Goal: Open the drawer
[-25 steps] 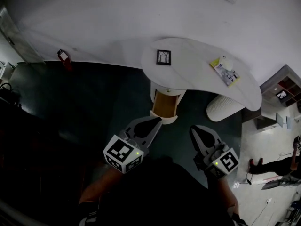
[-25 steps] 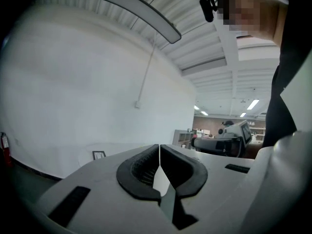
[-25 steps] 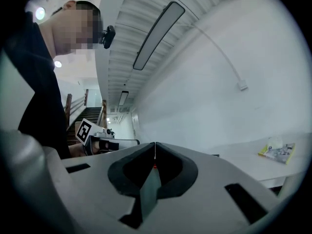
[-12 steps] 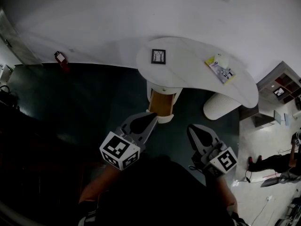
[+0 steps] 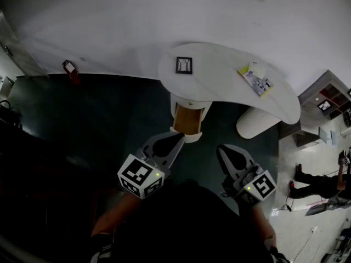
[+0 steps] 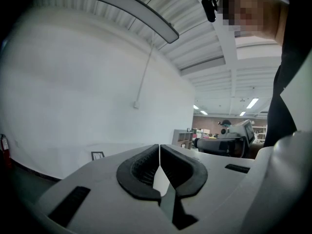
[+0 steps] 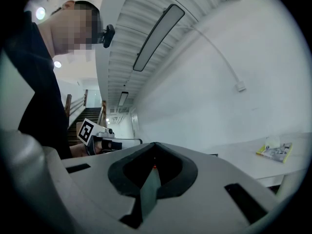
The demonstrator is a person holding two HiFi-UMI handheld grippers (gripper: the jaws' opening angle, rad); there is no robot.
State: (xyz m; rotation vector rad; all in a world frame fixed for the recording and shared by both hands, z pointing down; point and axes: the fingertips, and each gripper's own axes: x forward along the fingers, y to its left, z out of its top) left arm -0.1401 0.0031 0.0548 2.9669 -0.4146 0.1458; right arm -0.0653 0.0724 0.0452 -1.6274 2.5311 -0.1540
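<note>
Under the white curved table (image 5: 219, 78), a drawer (image 5: 185, 119) stands pulled out, showing its wooden inside and white front panel. In the head view my left gripper (image 5: 179, 138) is shut and holds nothing. Its tips lie right by the left end of the drawer's front; I cannot tell if they touch. My right gripper (image 5: 224, 150) is also shut and empty, lower right of the drawer and apart from it. In the left gripper view the left gripper (image 6: 160, 146) has its jaws closed together. The right gripper view shows the right gripper (image 7: 155, 145) closed the same way.
On the table lie a small framed picture (image 5: 184, 65) and a yellow packet (image 5: 255, 80). A white round base (image 5: 256, 123) stands under the table's right part. A red extinguisher (image 5: 69, 67) is by the wall at left. A shelf unit (image 5: 329, 100) stands at right.
The head view has shifted a little, so the table sits slightly further left. Both grippers stay shut in about the same places by the pulled-out drawer.
</note>
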